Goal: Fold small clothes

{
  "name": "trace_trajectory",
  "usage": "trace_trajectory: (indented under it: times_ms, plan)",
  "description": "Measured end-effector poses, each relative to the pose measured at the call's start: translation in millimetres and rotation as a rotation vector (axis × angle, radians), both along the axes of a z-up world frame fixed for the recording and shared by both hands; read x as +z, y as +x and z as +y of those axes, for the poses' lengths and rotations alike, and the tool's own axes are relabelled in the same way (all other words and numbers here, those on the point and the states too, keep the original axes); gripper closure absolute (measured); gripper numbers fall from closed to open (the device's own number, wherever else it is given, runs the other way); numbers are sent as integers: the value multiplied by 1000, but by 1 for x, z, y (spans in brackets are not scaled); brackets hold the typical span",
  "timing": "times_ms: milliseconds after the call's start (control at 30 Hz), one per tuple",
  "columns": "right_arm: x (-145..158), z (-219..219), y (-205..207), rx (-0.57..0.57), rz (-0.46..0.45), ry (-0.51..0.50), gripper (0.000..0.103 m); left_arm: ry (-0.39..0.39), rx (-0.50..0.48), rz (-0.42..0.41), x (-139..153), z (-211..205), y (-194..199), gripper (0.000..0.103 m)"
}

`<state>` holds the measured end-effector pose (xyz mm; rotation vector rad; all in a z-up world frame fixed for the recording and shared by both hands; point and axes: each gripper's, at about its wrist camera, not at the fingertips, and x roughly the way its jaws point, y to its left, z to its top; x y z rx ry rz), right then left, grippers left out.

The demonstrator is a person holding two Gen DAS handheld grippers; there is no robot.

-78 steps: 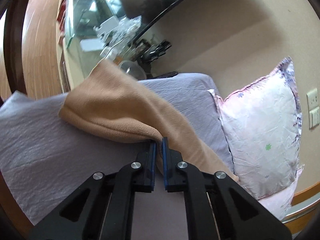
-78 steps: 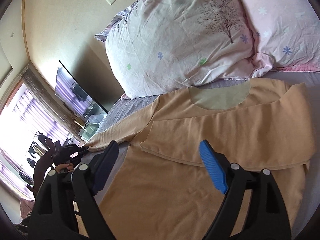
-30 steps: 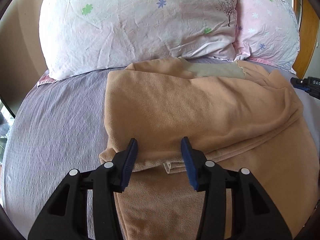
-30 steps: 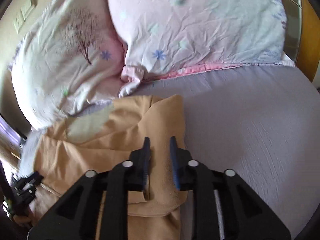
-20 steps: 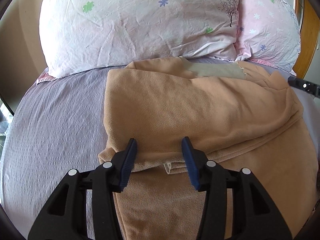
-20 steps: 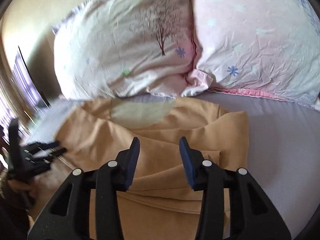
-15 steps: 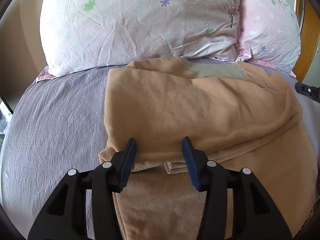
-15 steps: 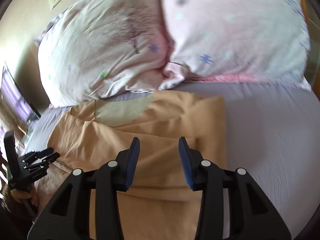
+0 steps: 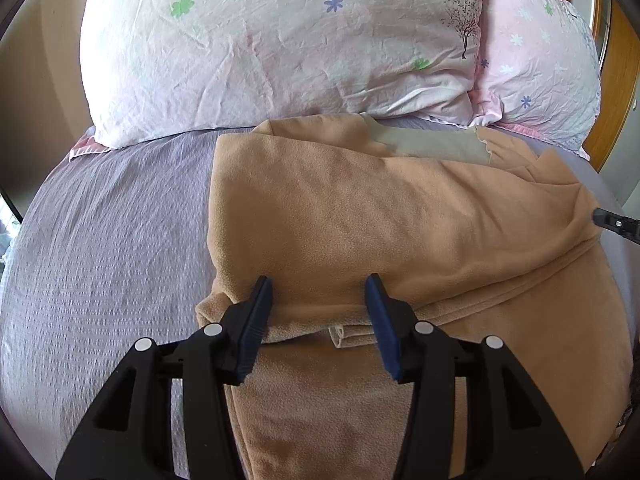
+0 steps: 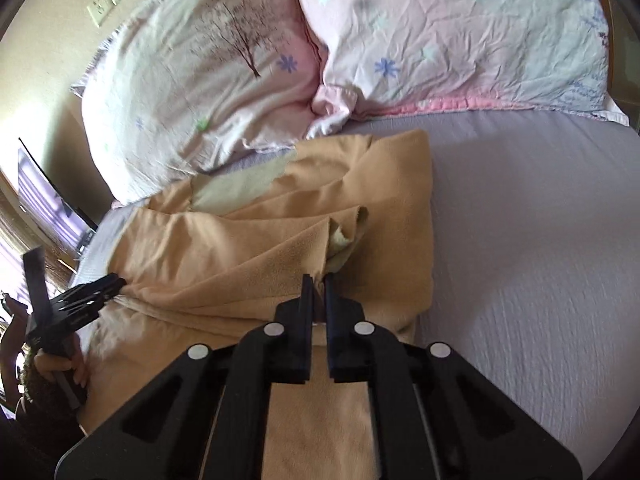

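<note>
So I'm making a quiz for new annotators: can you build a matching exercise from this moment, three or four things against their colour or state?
Things:
1. left gripper
2. right gripper
3. bed sheet
4. fleece top

States or colours:
A. lavender
B. tan, sleeves folded in
C. jaws apart, holding nothing
D. shut on fabric

Pairs: 1-C, 2-D, 3-A, 4-B

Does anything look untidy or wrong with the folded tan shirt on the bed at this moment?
Yes. The tan shirt is folded unevenly: its upper layer lies slanted and rumpled across the body, and a small tag or seam end sticks out beneath its edge. On the right side the right gripper pinches a bunched ridge. The left gripper is open.
</note>
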<state>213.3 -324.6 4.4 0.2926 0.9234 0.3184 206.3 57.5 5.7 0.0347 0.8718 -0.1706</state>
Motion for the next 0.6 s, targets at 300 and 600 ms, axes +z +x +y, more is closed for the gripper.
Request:
trace_trajectory:
  times_ms: [300, 600]
  plan:
    - [-12, -6, -28, 34, 120, -36, 90, -17, -1, 1, 0, 2, -1, 52]
    - [17, -21, 11, -51, 11, 23, 79, -19, -1, 2, 0, 2, 0, 52]
